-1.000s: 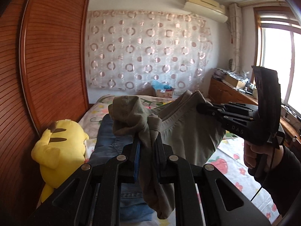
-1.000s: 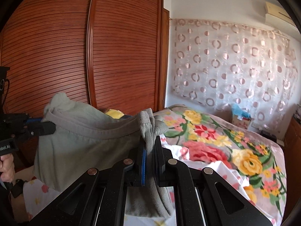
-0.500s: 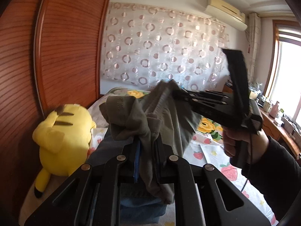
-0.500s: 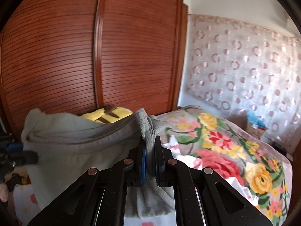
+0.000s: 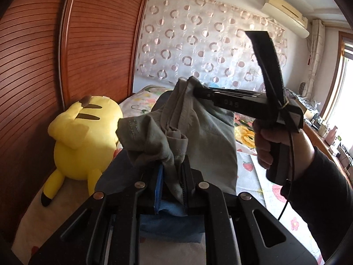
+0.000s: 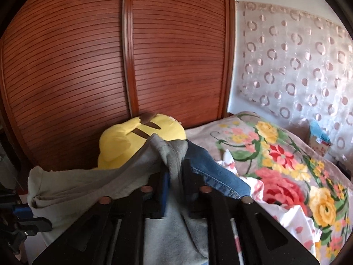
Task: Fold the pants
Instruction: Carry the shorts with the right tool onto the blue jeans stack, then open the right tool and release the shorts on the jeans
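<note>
The grey-green pants (image 5: pixel 209 137) hang in the air between both grippers above the bed. My left gripper (image 5: pixel 172 170) is shut on one bunched corner of the waistband. My right gripper (image 6: pixel 174 176) is shut on the other corner; in the left wrist view it (image 5: pixel 194 90) comes in from the right, held by a hand, close to my left gripper. The pants (image 6: pixel 88 183) stretch to the left in the right wrist view, down to the left gripper (image 6: pixel 24 212) at the frame's edge.
Blue jeans (image 5: pixel 172 218) (image 6: pixel 216 172) lie folded on the bed under the grippers. A yellow plush toy (image 5: pixel 83 137) (image 6: pixel 132 139) lies against the brown slatted wardrobe (image 6: pixel 88 66). The floral bedspread (image 6: pixel 286 172) extends right. A desk with clutter (image 5: pixel 331 132) stands by the window.
The two grippers have come closer together, so the pants hang doubled instead of stretched wide. Both views have swung left and lower toward the wardrobe and the plush toy.
</note>
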A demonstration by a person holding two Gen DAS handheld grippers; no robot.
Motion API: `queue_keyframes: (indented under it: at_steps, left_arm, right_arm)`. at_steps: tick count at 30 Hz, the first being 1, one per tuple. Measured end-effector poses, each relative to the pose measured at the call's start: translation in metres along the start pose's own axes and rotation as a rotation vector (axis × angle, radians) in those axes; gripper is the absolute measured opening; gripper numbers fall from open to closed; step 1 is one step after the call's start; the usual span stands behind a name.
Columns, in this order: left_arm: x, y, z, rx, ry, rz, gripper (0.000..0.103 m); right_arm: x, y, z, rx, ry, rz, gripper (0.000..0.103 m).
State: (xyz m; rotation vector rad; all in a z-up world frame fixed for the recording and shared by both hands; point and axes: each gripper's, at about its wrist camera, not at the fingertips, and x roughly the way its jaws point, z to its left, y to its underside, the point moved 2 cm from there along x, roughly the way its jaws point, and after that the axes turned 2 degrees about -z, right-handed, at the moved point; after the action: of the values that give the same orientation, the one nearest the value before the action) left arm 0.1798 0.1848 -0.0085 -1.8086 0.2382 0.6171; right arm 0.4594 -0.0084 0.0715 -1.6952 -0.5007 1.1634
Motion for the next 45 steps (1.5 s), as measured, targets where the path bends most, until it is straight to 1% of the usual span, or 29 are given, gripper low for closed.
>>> queue_keyframes:
  at_steps: [1, 3, 4, 5, 8, 9, 10, 13, 15, 19, 21, 24, 26, 30, 37, 45]
  left_arm:
    - [-0.001, 0.000, 0.001, 0.003, 0.002, -0.002, 0.015]
    - [-0.007, -0.003, 0.000, 0.002, 0.019, -0.009, 0.016]
    - [-0.009, -0.004, 0.000, 0.003, 0.019, -0.013, 0.020]
    - [-0.013, -0.006, 0.000, 0.008, 0.018, -0.021, 0.021]
    - [-0.021, -0.011, -0.001, 0.024, 0.011, -0.048, 0.035]
    - [-0.023, -0.014, -0.002, 0.028, 0.014, -0.058, 0.046]
    - [-0.022, -0.015, -0.001, 0.033, 0.018, -0.063, 0.049]
    - [-0.012, -0.019, -0.007, 0.063, 0.033, -0.040, 0.049]
    - [-0.002, -0.018, -0.009, 0.070, 0.039, -0.018, 0.049]
    - [0.020, -0.011, -0.007, 0.083, 0.028, 0.045, 0.049]
    - [0.029, -0.006, -0.006, 0.090, 0.019, 0.068, 0.049]
    - [0.036, -0.002, -0.003, 0.101, 0.013, 0.088, 0.049]
    - [0.039, -0.001, -0.001, 0.103, 0.013, 0.093, 0.049]
    - [0.039, -0.002, -0.003, 0.107, 0.009, 0.096, 0.049]
    - [0.030, -0.003, -0.007, 0.132, -0.006, 0.085, 0.049]
    - [0.012, -0.003, -0.001, 0.156, -0.037, 0.068, 0.050]
  right_arm:
    - [-0.001, -0.002, -0.001, 0.005, 0.011, -0.001, 0.031]
    - [-0.011, -0.004, -0.005, 0.018, 0.013, -0.014, 0.032]
    - [-0.017, -0.004, -0.006, 0.021, 0.012, -0.019, 0.032]
    - [-0.023, -0.004, -0.008, 0.021, 0.018, -0.021, 0.032]
    - [-0.042, 0.004, -0.013, 0.020, 0.014, -0.023, 0.033]
    - [-0.047, 0.009, -0.012, 0.019, 0.006, -0.021, 0.033]
    - [-0.051, 0.014, -0.011, 0.019, 0.000, -0.017, 0.033]
    - [-0.057, 0.026, -0.013, 0.024, -0.027, 0.005, 0.033]
    - [-0.053, 0.029, -0.014, 0.029, -0.034, 0.020, 0.033]
    - [-0.045, 0.026, -0.021, 0.059, -0.043, 0.035, 0.033]
    - [-0.038, 0.023, -0.026, 0.069, -0.034, 0.041, 0.033]
    - [-0.022, 0.020, -0.032, 0.076, 0.002, 0.055, 0.033]
    - [-0.012, 0.020, -0.034, 0.085, 0.020, 0.060, 0.033]
    - [-0.010, 0.020, -0.034, 0.119, 0.007, 0.046, 0.033]
    - [-0.033, 0.025, -0.015, 0.126, 0.029, 0.033, 0.033]
    - [-0.065, 0.031, 0.012, 0.124, 0.038, 0.020, 0.033]
